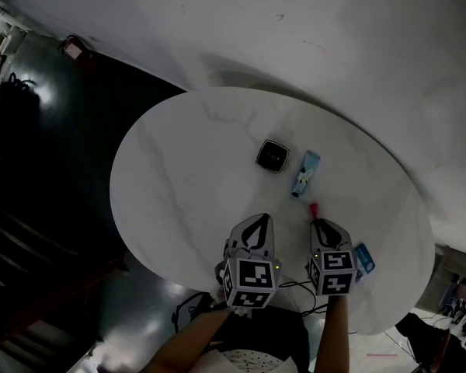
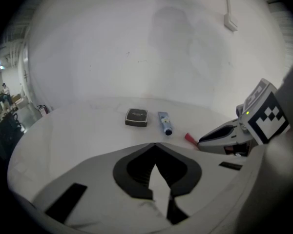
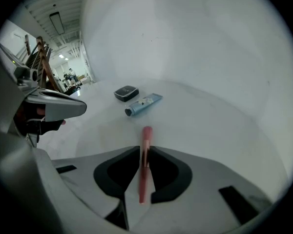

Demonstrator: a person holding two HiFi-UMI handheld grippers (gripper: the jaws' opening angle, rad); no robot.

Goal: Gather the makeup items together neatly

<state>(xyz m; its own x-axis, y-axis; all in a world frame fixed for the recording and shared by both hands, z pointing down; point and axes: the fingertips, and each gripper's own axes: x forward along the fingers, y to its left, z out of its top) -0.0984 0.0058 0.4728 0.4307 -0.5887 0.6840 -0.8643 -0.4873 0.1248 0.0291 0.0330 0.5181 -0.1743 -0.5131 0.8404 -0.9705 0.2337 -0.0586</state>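
Right gripper (image 3: pixel 145 151): clamped on slim pink stick (image 3: pixel 146 134), lower centre | left gripper (image 2: pixel 155 146): closed, empty, beside it | farther: blue tube (image 1: pixel 305 172), then black compact (image 1: pixel 272 155), just apart, mid-frame on white table (image 1: pixel 179 185)

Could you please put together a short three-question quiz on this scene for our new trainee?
1. Fill in: on the white table, the black compact lies beside a blue ____.
2. True or false: the left gripper holds something between its jaws.
3. The right gripper has its jaws closed on: A) the compact B) a pink stick C) nothing.

Key: 1. tube. 2. False; its jaws are shut and empty. 3. B.
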